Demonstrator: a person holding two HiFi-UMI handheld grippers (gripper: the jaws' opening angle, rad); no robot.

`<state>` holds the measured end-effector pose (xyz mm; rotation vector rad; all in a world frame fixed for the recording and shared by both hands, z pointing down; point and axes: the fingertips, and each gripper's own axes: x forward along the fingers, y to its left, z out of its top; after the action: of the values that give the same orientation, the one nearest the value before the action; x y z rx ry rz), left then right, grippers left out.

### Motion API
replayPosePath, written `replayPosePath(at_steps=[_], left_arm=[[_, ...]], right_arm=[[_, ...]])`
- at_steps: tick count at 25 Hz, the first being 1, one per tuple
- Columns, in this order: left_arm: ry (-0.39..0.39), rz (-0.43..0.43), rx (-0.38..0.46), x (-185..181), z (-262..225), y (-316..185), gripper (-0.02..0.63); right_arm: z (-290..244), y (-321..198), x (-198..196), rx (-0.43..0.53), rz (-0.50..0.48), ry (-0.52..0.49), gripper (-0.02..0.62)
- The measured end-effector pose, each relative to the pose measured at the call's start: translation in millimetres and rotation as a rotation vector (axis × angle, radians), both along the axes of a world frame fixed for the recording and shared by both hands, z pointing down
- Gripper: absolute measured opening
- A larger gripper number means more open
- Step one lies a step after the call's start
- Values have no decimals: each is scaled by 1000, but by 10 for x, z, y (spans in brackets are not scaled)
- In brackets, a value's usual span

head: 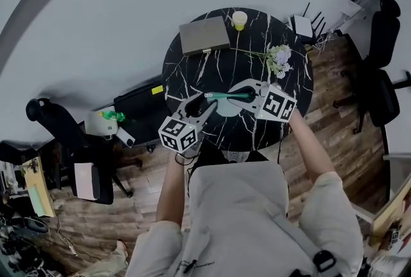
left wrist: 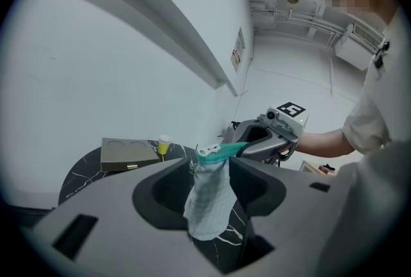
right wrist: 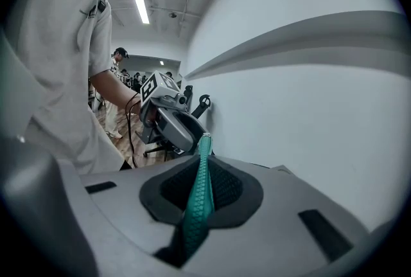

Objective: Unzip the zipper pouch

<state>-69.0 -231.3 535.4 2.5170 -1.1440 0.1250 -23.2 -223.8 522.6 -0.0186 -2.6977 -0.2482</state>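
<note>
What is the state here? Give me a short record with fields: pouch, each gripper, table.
zipper pouch: pale mesh, hangs over the table
left gripper: jaws apart, pouch between them, not pressed
right gripper: shut on the pouch's teal zipper band
table: round, black marble; bears a grey box, a yellow cup and flowers
</note>
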Motion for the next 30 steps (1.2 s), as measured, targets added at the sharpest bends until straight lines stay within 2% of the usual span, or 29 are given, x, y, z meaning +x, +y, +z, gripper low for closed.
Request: replayPosePath(at_steps=[3, 9, 11, 15, 19, 21, 23, 27, 30], left_arm=[[24, 6, 17, 4, -55, 26, 187], [70, 15, 41, 36, -100, 31, 95], [75, 11, 49, 40, -117, 42, 60], [56, -34, 52, 46, -108, 29, 44], [-22, -38, 56, 28, -73, 1, 41], [-76, -22, 60, 25, -57, -5, 41], [-165, -2, 74, 29, -18, -16, 41], [-399, 80, 109, 79, 165, -10, 41], [-474, 135, 119, 127, 243, -4, 41]], right_arm=[[-23, 39, -14, -18, -7, -22, 37], [-40, 3, 19, -46, 16, -59, 37], [-36, -20, 27, -57, 30, -69, 37], [8, -51, 31, -60, 47, -63, 37], [81, -82, 10, -68, 65, -37, 43], [131, -99, 10, -72, 75, -10, 72], [170, -109, 32, -66, 76, 27, 87], [177, -95, 96, -14, 39, 111, 110], [114, -72, 76, 47, -6, 157, 110]])
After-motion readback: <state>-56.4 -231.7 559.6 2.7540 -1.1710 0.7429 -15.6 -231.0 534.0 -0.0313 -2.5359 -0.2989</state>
